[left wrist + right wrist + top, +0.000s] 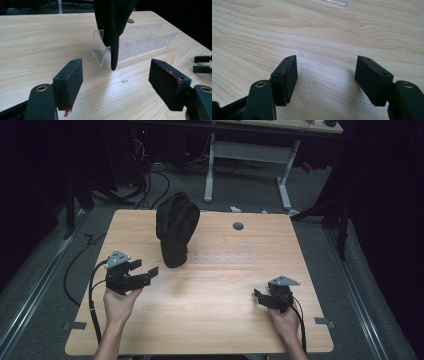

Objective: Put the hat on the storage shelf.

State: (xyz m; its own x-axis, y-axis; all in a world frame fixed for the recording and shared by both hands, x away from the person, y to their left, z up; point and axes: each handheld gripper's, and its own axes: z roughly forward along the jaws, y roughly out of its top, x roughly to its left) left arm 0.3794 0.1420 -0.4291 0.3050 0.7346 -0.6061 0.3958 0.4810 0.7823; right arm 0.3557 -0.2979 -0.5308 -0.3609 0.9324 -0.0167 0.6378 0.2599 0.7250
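Observation:
A black cloth cap (176,227) hangs over the left end of a clear acrylic rack (220,257) on the wooden table (210,295). In the left gripper view the cap (112,27) drapes down over the rack's end wall (99,46), and the rack's slotted rows (147,41) run off to the right. My left gripper (145,271) is open, a short way left of the cap, with nothing between its pads (72,80). My right gripper (260,296) stands open low over bare wood near the table's right front, and its pads (289,75) hold nothing.
A round grey grommet (238,226) sits in the table top at the back. Beyond the table stands a white-legged desk (250,155) with cables on the floor. The other gripper's jaw tips (203,63) show at the right edge of the left gripper view.

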